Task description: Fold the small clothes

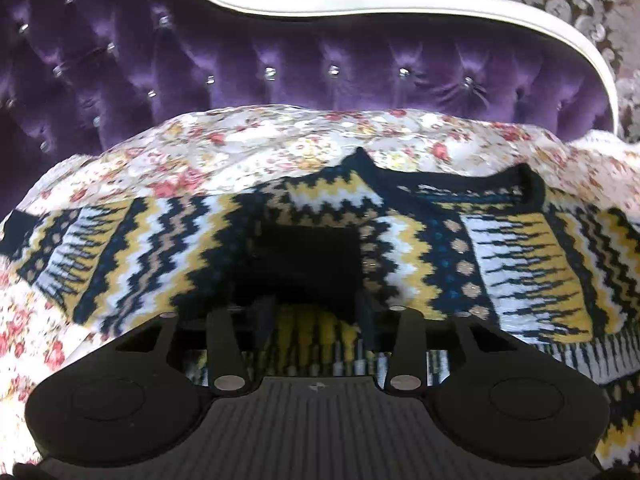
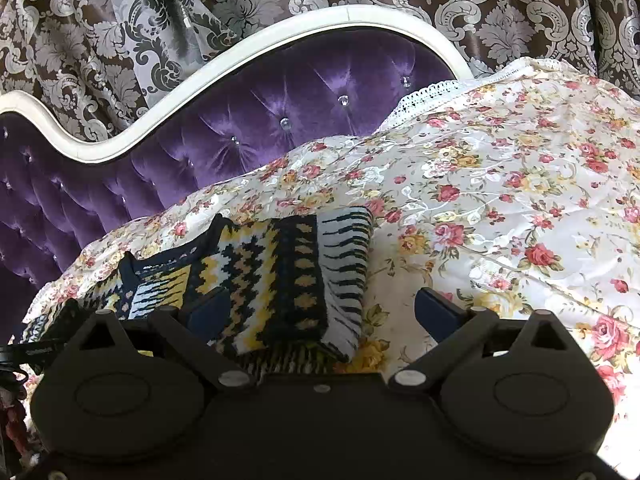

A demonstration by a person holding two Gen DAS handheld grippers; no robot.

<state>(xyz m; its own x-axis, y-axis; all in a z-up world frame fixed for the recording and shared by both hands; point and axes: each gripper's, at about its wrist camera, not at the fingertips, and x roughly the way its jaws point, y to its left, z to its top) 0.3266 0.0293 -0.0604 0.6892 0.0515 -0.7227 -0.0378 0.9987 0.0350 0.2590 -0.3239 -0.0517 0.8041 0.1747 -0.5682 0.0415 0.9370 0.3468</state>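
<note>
Zigzag-patterned knit sweater [image 1: 400, 240] lies on your floral bedspread [image 2: 500, 168], left tongs [image 1: 316, 308] parted over it, right tongs [image 2: 320, 312] spread wide.

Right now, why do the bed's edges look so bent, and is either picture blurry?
Left wrist view: fisheye bends the white headboard frame into a bow; the patterned sweater is smeared, soft. Right wrist view: same curving, but sharper; daylight puts a sheen on the purple headboard and the floral bedspread.
</note>
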